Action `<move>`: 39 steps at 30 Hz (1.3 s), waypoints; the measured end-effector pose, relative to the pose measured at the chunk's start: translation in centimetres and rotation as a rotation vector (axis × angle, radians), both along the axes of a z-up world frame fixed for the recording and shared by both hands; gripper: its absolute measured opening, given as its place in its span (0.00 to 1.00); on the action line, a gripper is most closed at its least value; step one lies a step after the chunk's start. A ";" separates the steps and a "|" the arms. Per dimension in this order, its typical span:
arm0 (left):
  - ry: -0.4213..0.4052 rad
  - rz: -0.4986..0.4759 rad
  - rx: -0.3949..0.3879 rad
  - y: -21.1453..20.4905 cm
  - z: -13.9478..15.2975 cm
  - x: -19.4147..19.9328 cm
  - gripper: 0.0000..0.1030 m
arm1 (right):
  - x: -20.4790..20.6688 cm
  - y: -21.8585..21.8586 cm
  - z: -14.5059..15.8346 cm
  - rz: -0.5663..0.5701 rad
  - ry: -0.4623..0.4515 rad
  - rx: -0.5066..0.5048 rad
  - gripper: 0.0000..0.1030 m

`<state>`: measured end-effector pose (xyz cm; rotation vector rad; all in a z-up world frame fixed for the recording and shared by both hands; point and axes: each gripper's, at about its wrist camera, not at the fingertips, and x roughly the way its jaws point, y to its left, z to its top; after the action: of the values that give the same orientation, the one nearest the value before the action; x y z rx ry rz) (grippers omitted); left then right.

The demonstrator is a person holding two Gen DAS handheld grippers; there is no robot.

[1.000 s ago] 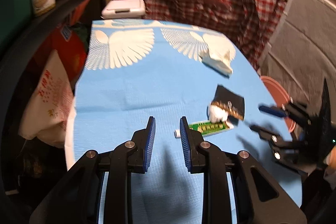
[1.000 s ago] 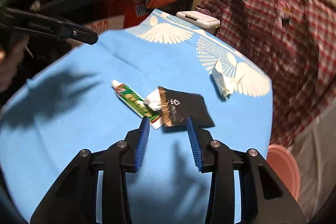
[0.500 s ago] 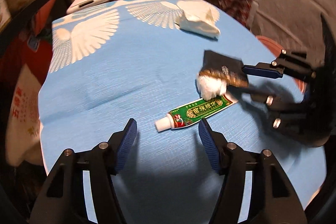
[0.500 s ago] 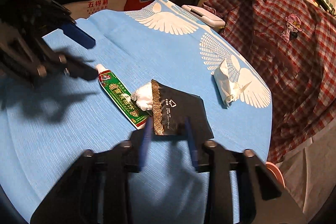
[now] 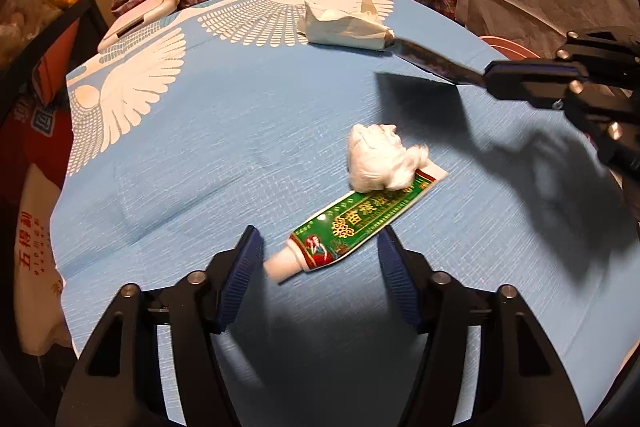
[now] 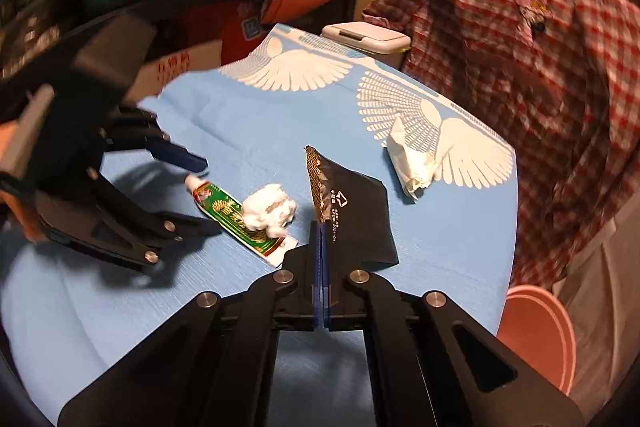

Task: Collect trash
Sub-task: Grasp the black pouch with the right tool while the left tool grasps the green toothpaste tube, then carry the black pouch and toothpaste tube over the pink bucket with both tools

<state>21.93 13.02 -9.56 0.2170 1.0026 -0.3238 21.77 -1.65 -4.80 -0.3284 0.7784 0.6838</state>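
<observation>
The right hand-held gripper is clamped on the black pouch, gripping it by its near edge. One second ago its jaws stood apart in front of the pouch, which lay flat on the table. The pouch is now lifted: in the left wrist view it hangs edge-on above its own shadow, clear of the table.

The left hand-held gripper has its jaws spread wide, wider than one second ago, with the capped end of the tube between them. The jaws do not touch the tube. The tube lies flat on the table.

With the pouch raised, the wad is fully exposed. It rests on the far end of the tube. A crumpled tissue lies well apart, near the far edge of the table.

Task status, as a judgement:
- One item is secured and awaits transfer to a container. A pink bin shows beside the table edge; whether it is the target cannot be told.
- The tube appears to be the next pick for the left side.
- Lifting the tube is likely to tip the wad off, since the wad sits loose on it.
- The wad and tissue are not yet collected.
</observation>
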 end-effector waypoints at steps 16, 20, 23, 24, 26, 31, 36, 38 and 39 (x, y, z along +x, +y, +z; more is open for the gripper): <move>0.042 0.011 -0.039 1.7 2.0 -2.1 0.27 | -0.1 -4.8 4.4 -0.109 0.090 0.201 0.00; 0.014 0.023 -0.056 2.0 3.4 -3.1 0.26 | -0.9 -5.6 5.5 -0.131 0.090 0.230 0.00; -0.007 0.037 -0.068 2.3 4.6 -3.8 0.26 | -1.5 -6.2 6.1 -0.151 0.089 0.239 0.00; -0.011 0.041 -0.069 2.4 4.8 -3.9 0.26 | -1.7 -6.4 6.4 -0.156 0.086 0.241 0.00; -0.028 0.067 -0.075 2.6 5.7 -4.3 0.26 | -2.2 -6.8 6.9 -0.164 0.078 0.249 0.00; -0.069 0.149 -0.123 3.2 8.1 -5.2 0.26 | -3.1 -8.0 8.2 -0.197 0.063 0.274 0.00; -0.120 0.220 -0.177 3.0 10.3 -6.1 0.26 | -3.9 -8.8 9.2 -0.238 0.044 0.287 0.00; -0.142 0.241 -0.189 2.6 11.0 -6.6 0.26 | -4.0 -9.2 9.4 -0.254 0.039 0.293 0.00; -0.154 0.255 -0.199 2.5 11.4 -6.8 0.26 | -4.1 -9.4 9.5 -0.262 0.035 0.292 0.00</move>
<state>15.13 15.49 1.85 -0.0665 0.8284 -0.1691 17.67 -11.02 4.68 0.0510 0.7273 0.5466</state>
